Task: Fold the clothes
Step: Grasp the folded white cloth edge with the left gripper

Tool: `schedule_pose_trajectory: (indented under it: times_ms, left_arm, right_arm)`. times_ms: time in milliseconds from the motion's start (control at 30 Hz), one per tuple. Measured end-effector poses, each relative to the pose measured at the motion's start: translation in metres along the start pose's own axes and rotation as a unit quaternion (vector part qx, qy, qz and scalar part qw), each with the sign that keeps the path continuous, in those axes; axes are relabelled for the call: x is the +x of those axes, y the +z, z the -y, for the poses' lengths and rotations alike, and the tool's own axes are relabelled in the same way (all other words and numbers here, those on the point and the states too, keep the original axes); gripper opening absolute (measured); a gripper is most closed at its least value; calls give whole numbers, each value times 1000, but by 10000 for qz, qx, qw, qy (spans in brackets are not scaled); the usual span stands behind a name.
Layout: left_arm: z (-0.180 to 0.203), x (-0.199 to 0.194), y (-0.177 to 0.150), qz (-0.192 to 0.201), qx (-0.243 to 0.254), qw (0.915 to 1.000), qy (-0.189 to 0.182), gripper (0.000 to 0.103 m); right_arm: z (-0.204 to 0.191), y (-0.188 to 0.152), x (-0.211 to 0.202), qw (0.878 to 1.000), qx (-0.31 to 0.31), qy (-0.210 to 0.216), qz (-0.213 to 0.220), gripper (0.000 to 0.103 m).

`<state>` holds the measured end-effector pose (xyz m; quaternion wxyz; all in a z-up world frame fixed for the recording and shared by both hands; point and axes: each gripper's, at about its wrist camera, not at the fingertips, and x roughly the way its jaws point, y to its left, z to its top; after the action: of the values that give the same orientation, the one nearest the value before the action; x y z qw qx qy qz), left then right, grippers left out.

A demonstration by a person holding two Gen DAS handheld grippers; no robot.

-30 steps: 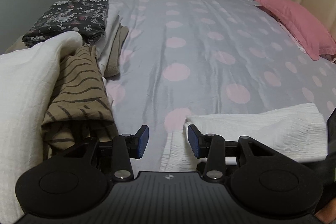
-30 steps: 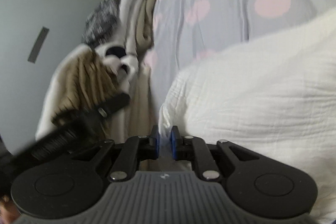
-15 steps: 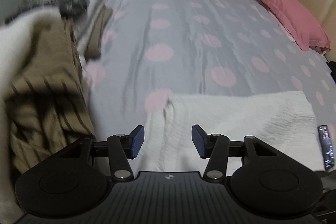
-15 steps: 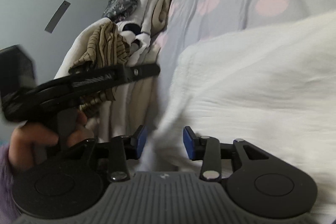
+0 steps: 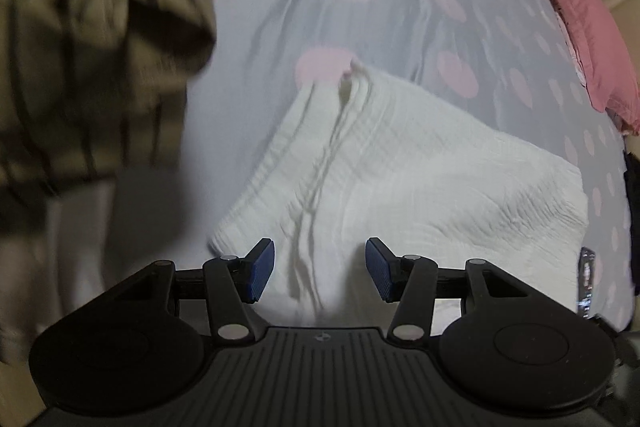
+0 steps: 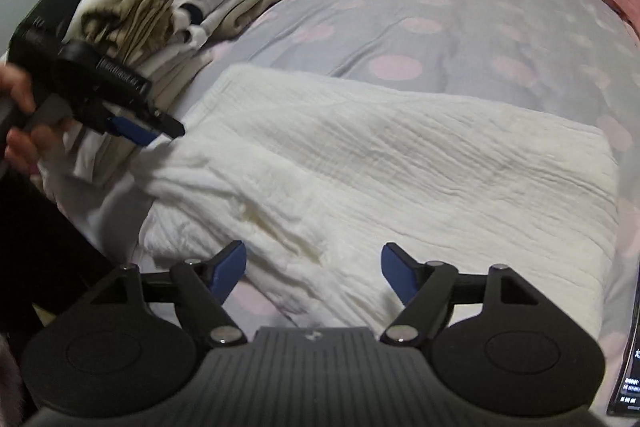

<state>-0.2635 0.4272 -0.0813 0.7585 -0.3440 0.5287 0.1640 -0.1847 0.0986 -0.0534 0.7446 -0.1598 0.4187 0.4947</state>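
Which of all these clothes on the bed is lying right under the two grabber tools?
The white crinkled garment, spread alone on the spotted bedspread; the other clothes sit heaped at the left edge. Both the left gripper and right gripper are open over it.

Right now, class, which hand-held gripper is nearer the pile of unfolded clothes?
Left. The left hand-held gripper sits beside the pile of unfolded clothes; the right hand-held gripper hovers over the white cloth, farther away.
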Motion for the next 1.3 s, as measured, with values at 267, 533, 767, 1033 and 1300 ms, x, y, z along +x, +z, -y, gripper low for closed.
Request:
schedule_pose_trajectory:
  times_ms: [267, 533, 767, 1033, 1300]
  left_arm:
    - [-11, 14, 2, -335, -519, 9973, -385, 35]
    - [27, -6, 0, 314, 654, 9972, -195, 5]
    - [48, -49, 0, 918, 1142, 9890, -216, 4]
    - [44, -52, 8, 726, 1110, 9911, -117, 5]
    - [16, -12, 14, 152, 438, 9989, -50, 24]
  right_arm:
    - [-10, -12, 14, 9990, -368, -85, -235, 77]
    - [-7, -16, 11, 9991, -342, -132, -232, 77]
    - [-1, -12, 0, 9983, -431, -327, -201, 77]
    - [15, -21, -5, 9962, -458, -612, -408, 77]
    - [10, -21, -5, 9979, -402, -393, -321, 77]
